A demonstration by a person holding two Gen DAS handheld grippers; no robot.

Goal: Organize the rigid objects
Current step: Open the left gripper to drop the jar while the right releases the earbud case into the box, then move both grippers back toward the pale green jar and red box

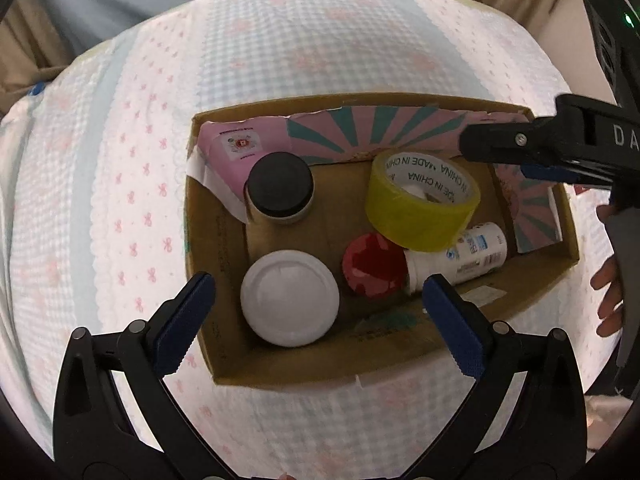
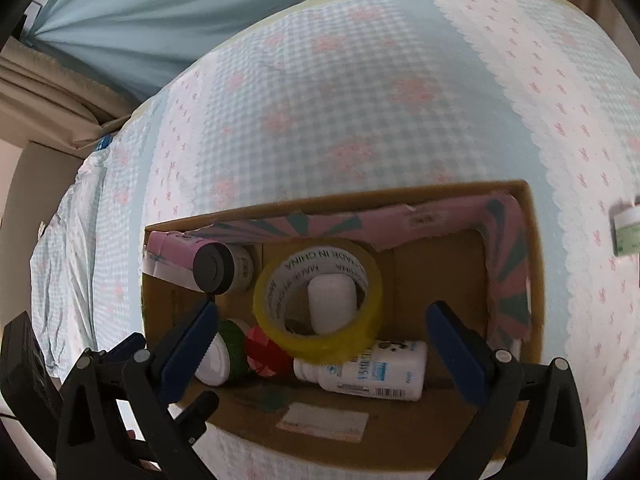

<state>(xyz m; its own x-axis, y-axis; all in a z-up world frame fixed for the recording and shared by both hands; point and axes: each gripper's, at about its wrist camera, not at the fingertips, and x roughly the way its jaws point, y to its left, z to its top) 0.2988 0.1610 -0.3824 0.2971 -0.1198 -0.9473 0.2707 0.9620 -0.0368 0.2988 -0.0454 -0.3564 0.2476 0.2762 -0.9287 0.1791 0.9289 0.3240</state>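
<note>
An open cardboard box [image 1: 400, 364] [image 2: 532, 280] sits on a bed. In it lie a yellow tape roll [image 1: 420, 200] [image 2: 276, 328], a black-capped jar [image 1: 280, 184] [image 2: 214, 266], a white-lidded jar [image 1: 290, 298] [image 2: 214, 364], a red-lidded item [image 1: 374, 264] [image 2: 264, 354] and a white bottle on its side [image 1: 464, 256] [image 2: 372, 368]. My left gripper [image 1: 320, 304] hangs open and empty above the box's near side. My right gripper [image 2: 320, 336] is open and empty above the box; it also enters the left wrist view [image 1: 500, 148] from the right.
A pink and teal patterned card [image 1: 360, 132] [image 2: 432, 216] lines the box's far and right walls. The bedspread [image 1: 280, 48] [image 2: 360, 100] is gingham with pink bows. A small white and green item [image 2: 626, 232] lies on the bed at the right.
</note>
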